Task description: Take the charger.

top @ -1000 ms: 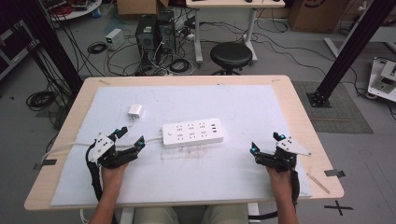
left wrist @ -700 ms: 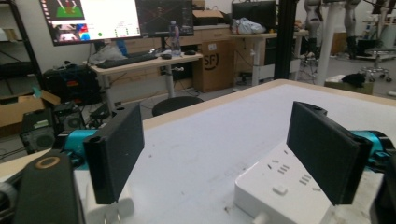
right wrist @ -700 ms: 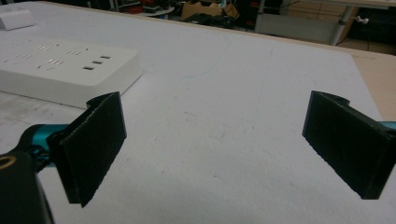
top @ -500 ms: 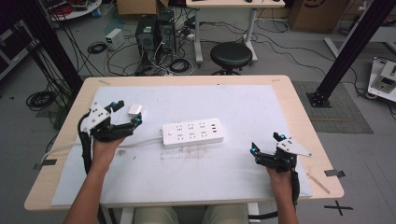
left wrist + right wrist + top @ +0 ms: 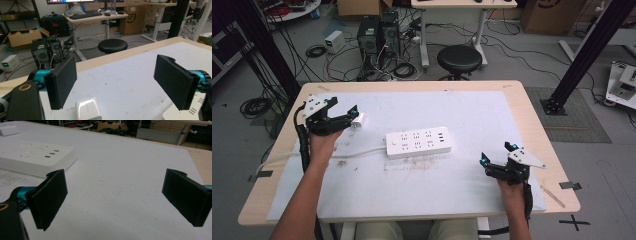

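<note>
room: a workshop with cables across the grey floor, a black stool [image 5: 459, 58] beyond the far edge of the table, computer towers [image 5: 377, 36] and desks behind it.
surface: a light wooden table [image 5: 532, 105] covered by a white mat [image 5: 492, 120], scuffed and stained near the power strip.
power strip: a white multi-socket power strip [image 5: 418, 143] lies flat near the middle of the mat; its white cable [image 5: 317, 156] runs from its left end toward the table's left edge. in the right gripper view the power strip [image 5: 32, 157] sits at upper left, ahead of the jaws.
adapter: a small white adapter [image 5: 358, 119] stands on the mat, to the left of the power strip and farther from the person. in the left gripper view the adapter [image 5: 88, 109] sits low between the two black jaws, closer to the left one; contact cannot be told.
left gripper: the left gripper [image 5: 353, 113] is to the left of the power strip, its tips right at the adapter; the jaws stand wide apart and grip nothing.
right gripper: the right gripper [image 5: 496, 156] rests to the right of the power strip and nearer the person, well apart from it; its jaws are spread wide over bare mat.
hands: the left hand [image 5: 323, 141] and the right hand [image 5: 511, 190] each hold a gripper from behind.
</note>
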### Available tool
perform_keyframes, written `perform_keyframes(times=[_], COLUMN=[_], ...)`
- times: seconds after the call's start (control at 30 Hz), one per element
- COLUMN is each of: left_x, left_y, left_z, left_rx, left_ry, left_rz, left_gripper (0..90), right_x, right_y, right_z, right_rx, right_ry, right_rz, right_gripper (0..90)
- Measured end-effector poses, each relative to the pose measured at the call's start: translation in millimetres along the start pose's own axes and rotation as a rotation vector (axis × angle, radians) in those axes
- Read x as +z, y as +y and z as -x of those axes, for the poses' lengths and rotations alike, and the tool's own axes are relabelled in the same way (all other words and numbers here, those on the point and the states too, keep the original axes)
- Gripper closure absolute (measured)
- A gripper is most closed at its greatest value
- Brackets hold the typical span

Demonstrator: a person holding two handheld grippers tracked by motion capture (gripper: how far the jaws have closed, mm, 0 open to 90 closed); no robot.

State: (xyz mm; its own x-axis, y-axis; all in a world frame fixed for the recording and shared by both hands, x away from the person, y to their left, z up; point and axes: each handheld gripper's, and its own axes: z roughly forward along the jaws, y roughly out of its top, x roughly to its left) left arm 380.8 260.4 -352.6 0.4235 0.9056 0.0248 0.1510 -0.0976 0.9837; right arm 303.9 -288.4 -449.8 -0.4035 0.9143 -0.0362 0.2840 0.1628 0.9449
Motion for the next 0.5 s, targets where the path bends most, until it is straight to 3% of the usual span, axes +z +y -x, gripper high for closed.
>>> perform_keyframes(times=[0.1, 0.27, 0.3, 0.4, 0.43, 0.5], left_x=[-5.2, -6.8, -2.3, 0.8, 12.4, 20.5], left_y=[8.1, 39.3, 49.5, 53.7, 62.0, 64.9], left_z=[5.4, 11.5, 10.2, 9.7, 6.6, 4.9], left_rx=[0.013, 0.055, 0.059, 0.063, 0.048, 0.044], left_ry=[0.013, 0.034, 0.036, 0.043, 0.054, 0.044], left_rz=[-0.014, -0.002, -0.012, -0.016, -0.045, -0.056], left_gripper=[18.6, 18.6, 18.6, 18.6, 18.6, 18.6], right_x=[-0.3, -0.3, -0.4, -0.5, -0.8, -0.9], right_y=[0.0, -0.1, -0.2, -0.3, -0.4, -0.4], right_z=[-0.1, -0.2, -0.3, -0.3, 0.0, 0.0], right_rx=[-0.003, -0.004, -0.002, -0.001, 0.002, 0.004], right_ry=[-0.001, 0.0, 0.0, 0.0, 0.001, 0.002], right_rz=[-0.004, 0.001, 0.002, 0.003, 0.003, 0.003], right_gripper=[6.2, 6.2, 6.2, 6.2, 6.2, 6.2])
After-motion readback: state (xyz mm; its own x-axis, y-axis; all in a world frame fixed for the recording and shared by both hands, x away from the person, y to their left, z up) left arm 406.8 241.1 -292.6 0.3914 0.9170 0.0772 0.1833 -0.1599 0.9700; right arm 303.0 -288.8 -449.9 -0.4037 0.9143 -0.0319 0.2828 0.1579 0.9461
